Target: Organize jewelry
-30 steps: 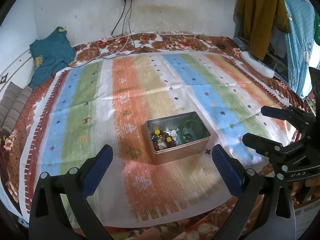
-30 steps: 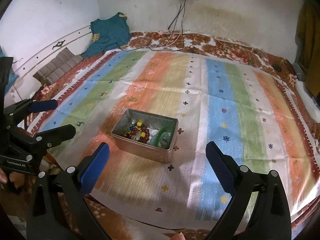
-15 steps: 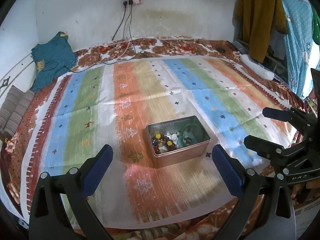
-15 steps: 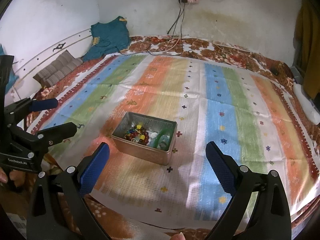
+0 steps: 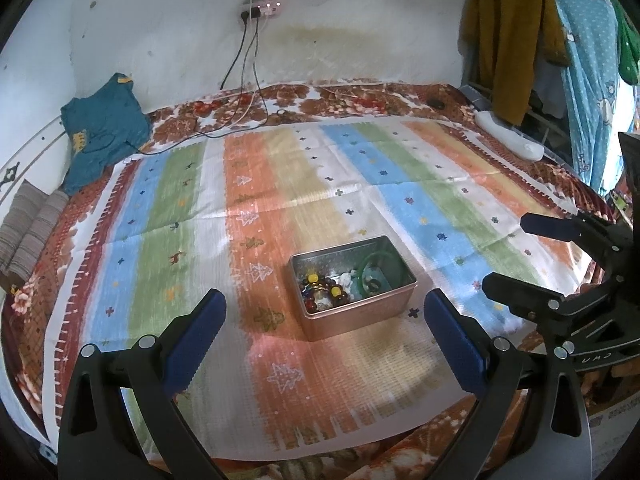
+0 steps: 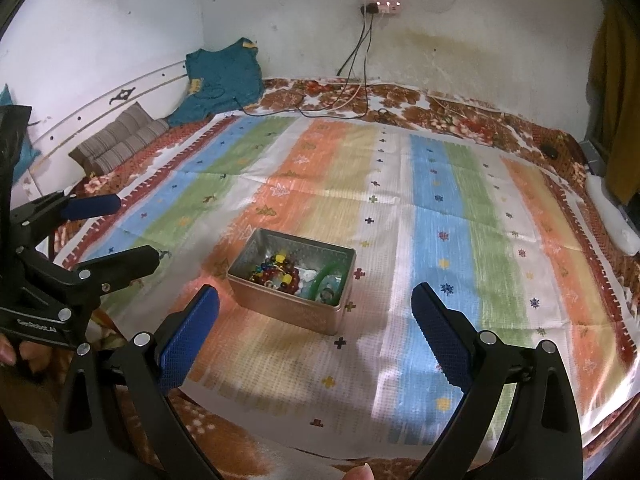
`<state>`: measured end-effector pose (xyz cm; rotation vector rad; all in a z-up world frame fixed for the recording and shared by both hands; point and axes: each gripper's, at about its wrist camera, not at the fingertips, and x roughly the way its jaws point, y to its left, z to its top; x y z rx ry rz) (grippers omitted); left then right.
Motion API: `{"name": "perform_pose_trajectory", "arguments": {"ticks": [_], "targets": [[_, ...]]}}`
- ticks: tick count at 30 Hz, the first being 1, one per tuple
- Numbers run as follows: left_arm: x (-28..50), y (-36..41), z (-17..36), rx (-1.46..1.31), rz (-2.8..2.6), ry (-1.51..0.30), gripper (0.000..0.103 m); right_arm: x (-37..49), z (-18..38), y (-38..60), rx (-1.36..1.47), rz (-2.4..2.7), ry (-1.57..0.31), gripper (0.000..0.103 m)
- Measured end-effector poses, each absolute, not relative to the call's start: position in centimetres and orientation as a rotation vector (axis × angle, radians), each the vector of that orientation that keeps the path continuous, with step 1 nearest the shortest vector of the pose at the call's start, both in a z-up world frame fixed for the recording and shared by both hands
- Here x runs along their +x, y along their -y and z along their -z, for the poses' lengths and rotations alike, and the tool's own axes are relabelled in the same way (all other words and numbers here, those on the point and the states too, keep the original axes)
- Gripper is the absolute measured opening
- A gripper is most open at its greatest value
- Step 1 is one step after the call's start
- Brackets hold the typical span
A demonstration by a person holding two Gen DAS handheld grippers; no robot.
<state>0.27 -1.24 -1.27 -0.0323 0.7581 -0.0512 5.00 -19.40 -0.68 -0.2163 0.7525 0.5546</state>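
Metal tin sits open at frame centre on the striped cloth; we see beaded bracelets in its left half and a green bangle leaning in its right half. We see the left gripper at the lower edge of its view, jaws wide apart, empty, tin between and beyond the pads. Right gripper same: jaws spread, nothing held, tin just ahead. Teal garment lies upper left by the wall; cables hang from a wall socket at top.
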Motion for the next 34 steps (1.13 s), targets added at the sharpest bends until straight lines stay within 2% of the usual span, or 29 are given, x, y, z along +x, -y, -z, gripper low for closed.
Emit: {"name": "perform_pose_trajectory", "arguments": {"ticks": [34], "targets": [[0.14, 1.25, 1.47, -0.033, 0.060, -0.758, 0.097, 4.92, 0.65, 19.76, -0.215, -0.553, -0.753, 0.098]]}}
